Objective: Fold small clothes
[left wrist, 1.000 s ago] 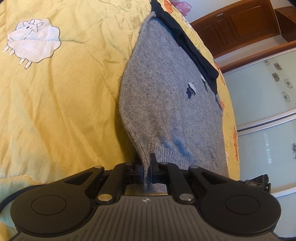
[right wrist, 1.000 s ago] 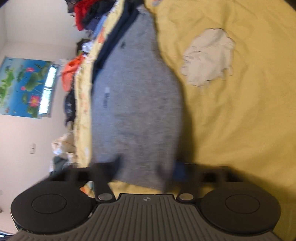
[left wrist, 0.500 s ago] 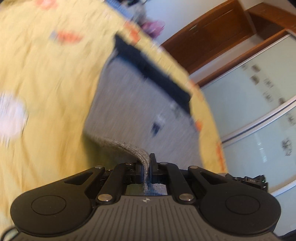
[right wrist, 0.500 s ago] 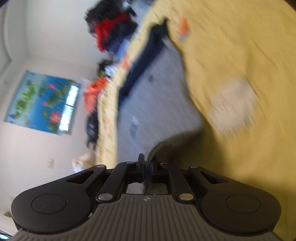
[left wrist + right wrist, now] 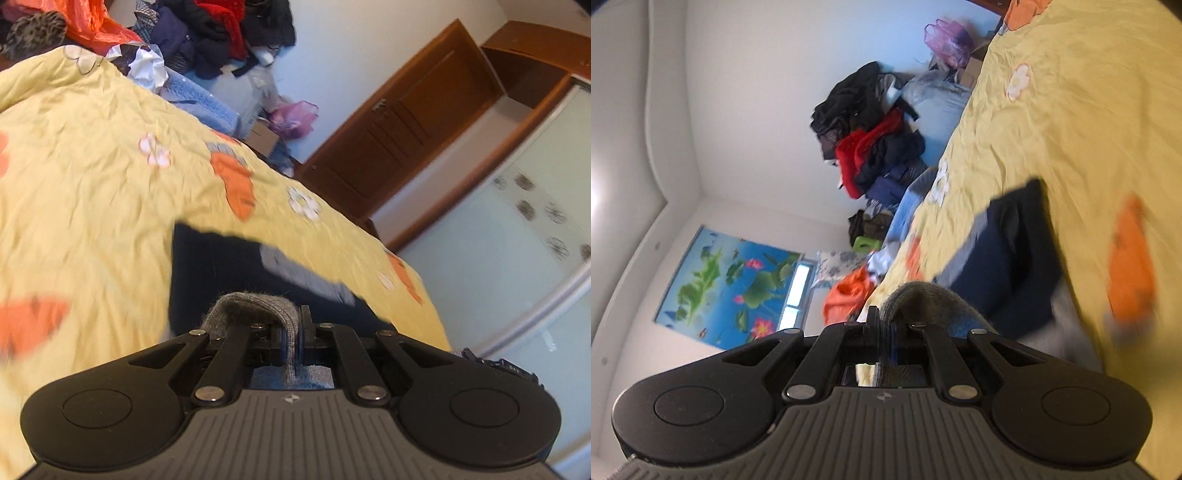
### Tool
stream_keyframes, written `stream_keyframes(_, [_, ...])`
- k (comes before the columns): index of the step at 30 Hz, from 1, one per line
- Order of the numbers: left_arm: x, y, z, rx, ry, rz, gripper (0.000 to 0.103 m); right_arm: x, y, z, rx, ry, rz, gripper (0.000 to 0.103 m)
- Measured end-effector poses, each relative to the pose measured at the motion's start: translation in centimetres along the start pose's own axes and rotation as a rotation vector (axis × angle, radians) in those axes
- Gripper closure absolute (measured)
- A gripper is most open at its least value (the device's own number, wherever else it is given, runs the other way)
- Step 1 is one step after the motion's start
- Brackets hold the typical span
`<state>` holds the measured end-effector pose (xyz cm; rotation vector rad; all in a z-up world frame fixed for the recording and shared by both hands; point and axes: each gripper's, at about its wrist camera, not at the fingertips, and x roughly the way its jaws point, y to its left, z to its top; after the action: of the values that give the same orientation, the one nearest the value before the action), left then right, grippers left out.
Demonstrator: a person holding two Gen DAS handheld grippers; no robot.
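Pinching grey sweater (image 5: 255, 314) in both grippers

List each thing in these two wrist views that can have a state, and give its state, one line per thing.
Left gripper: shut on the grey knit hem.
Right gripper: shut on the grey knit hem.
Grey knit garment: hem lifted, pinched at two points.
Navy part of garment: lying on the quilt.
Yellow quilt: spread, wrinkled.
Wooden door: closed.

Sweater hem (image 5: 255, 310) pinched at lower centre, lying over garment (image 5: 207, 266) on quilt (image 5: 92, 184); clothes pile (image 5: 221, 33) at upper left behind.
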<state>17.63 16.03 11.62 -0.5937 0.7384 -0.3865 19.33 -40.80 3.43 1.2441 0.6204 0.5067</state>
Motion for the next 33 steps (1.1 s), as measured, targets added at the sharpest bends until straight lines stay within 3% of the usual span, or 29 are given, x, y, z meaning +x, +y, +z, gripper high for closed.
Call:
stream_keyframes(5, [6.2, 0.9, 4.3, 0.029, -0.027, 0.043, 0.098, 5.3, -2.8, 4.8, 0.034, -0.025, -0.072, 0.093])
stream_keyframes(10, [12.1, 3.0, 6.6, 0.018, -0.023, 0.167, 0.098, 9.5, -6.6, 7.3, 0.075, -0.041, -0.176, 0.093])
stream_keyframes(13, [14.7, 3.8, 7.1, 0.034, 0.013, 0.229, 0.097, 11.2, -8.6, 7.9, 0.137, -0.038, -0.189, 0.074])
stream_keyframes(14, [15.2, 4.0, 7.4, 0.024, 0.041, 0.228, 0.095, 11.4, -8.9, 8.0, 0.139, -0.033, -0.202, 0.046])
stream_keyframes(15, [15.4, 4.2, 7.6, 0.002, 0.066, 0.216, 0.095, 11.2, -8.7, 7.8, 0.126, -0.052, -0.196, 0.032])
stream_keyframes(17, [14.5, 4.1, 7.7, -0.017, 0.056, 0.18, 0.092, 10.3, -7.3, 7.3, 0.071, -0.088, -0.185, 0.019])
stream_keyframes(19, [12.2, 4.1, 7.6, -0.043, 0.008, 0.187, 0.083, 9.1, -5.8, 6.6, 0.014, -0.083, -0.183, 0.017])
stream_keyframes(20, [10.8, 4.2, 7.1, -0.061, -0.034, 0.208, 0.063, 8.2, -5.2, 5.9, -0.016, -0.07, -0.172, 0.017])
stream_keyframes(21, [9.3, 4.2, 6.4, -0.077, -0.081, 0.251, 0.03, 7.3, -4.5, 5.0, -0.046, -0.056, -0.175, 0.017])
stream_keyframes(22, [7.7, 4.1, 5.6, -0.092, -0.124, 0.294, 0.016, 6.1, -3.9, 4.1, -0.081, -0.043, -0.186, 0.017])
stream_keyframes(23, [6.0, 3.9, 4.3, -0.09, -0.171, 0.3, 0.009, 4.9, -3.4, 3.0, -0.118, -0.035, -0.2, 0.017])
stream_keyframes(26, [1.8, 3.7, 0.6, -0.086, -0.209, 0.245, 0.009, 0.7, -2.7, -0.4, -0.17, -0.025, -0.224, 0.013])
stream_keyframes(29, [-0.6, 4.2, -3.6, -0.168, -0.174, 0.19, 0.009, -3.7, -3.4, -3.5, -0.13, -0.028, -0.213, 0.011])
stream_keyframes(33, [-1.8, 4.6, -9.2, -0.263, -0.101, 0.152, 0.009, -7.7, -4.9, -7.7, -0.093, -0.033, -0.27, 0.009])
